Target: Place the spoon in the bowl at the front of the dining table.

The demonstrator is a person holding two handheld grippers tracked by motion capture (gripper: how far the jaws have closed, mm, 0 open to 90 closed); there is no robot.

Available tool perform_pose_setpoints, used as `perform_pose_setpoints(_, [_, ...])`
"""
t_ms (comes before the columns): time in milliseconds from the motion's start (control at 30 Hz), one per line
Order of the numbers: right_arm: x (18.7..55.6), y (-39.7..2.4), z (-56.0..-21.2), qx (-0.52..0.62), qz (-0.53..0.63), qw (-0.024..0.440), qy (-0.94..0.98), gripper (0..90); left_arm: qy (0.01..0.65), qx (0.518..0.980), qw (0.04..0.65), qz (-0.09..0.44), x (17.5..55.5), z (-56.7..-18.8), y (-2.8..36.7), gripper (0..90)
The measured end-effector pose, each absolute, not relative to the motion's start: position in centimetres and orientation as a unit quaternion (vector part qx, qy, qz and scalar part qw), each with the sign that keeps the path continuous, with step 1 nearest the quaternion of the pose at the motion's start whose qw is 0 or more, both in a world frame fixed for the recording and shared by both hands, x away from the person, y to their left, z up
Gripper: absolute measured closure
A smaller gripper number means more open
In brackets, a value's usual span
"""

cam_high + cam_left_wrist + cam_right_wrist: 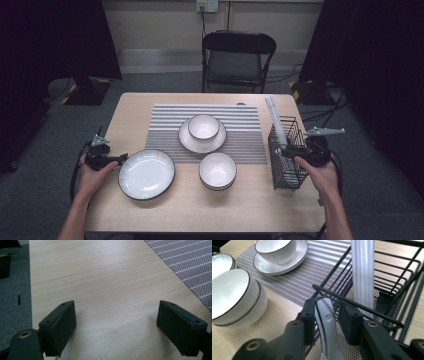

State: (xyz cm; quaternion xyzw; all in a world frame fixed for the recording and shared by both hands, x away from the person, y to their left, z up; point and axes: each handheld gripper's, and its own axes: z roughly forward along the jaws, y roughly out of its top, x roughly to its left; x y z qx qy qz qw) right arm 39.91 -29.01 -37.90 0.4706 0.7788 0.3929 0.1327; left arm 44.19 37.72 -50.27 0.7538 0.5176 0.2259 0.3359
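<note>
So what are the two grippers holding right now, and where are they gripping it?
The right gripper has a white spoon between its jaws by the handle, at the wire basket; whether both pads press it cannot be told. The left gripper is open over bare table.

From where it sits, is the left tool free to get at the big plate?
Probably yes. The left tool rests on the table's left edge with its jaws open and nothing between them, right beside the big plate's rim. Bare wood lies ahead, and the right tool is busy at the wire basket.
</note>
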Motion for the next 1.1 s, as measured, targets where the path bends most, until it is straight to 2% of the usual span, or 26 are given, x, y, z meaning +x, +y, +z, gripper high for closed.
perform_pose_setpoints(633, [40.1,-27.7,-38.0,0.468,0.357,0.163,0.792,73.9,0.518,0.754,0.336,0.226,44.2,-50.3,37.7,15.6])
perform_pose_setpoints(1100, [40.0,-27.3,-37.9,0.466,0.334,0.166,0.802,71.6,0.518,0.754,0.336,0.226,44.2,-50.3,37.7,15.6])
